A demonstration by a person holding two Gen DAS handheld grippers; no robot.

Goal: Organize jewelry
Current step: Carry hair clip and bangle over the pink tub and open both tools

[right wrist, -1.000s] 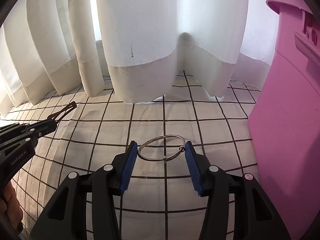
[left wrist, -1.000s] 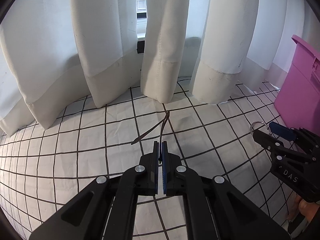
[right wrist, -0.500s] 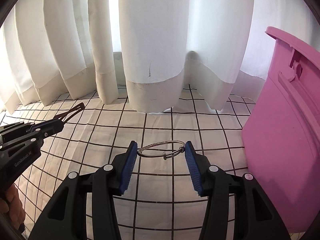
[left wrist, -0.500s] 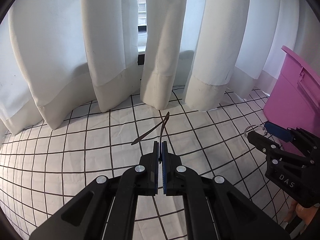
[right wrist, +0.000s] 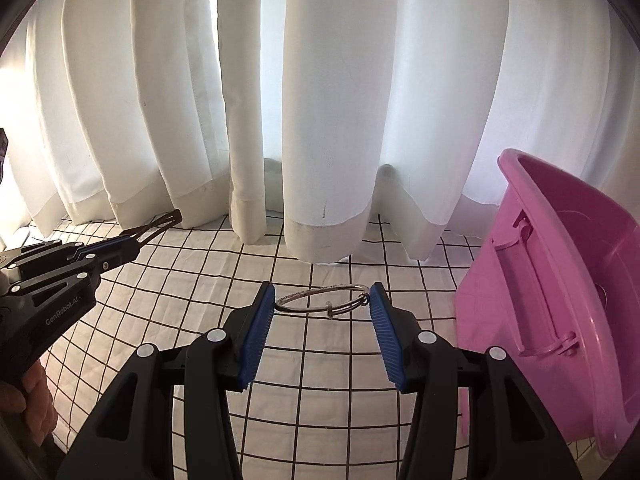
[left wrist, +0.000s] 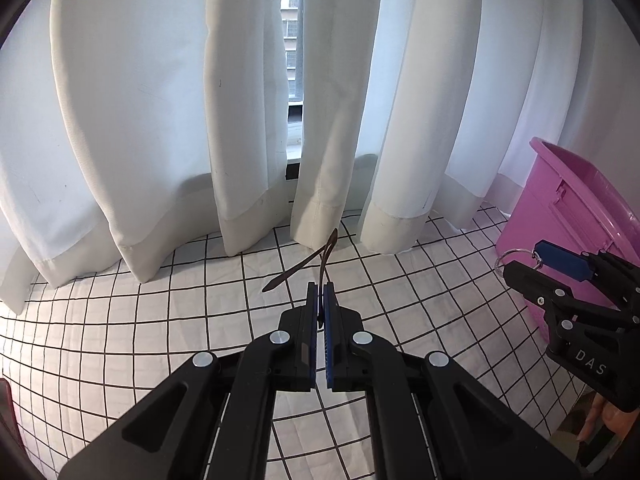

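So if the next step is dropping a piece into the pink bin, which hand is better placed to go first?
Probably the right. The right gripper, clamped on the silver bangle, hangs right beside the pink bin, whose open mouth faces it. The left gripper, pinching the brown hair clip, is farther off.

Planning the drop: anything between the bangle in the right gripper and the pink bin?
Nothing visible. The bangle sits clamped in the right gripper; only bare checked cloth lies between it and the bin.
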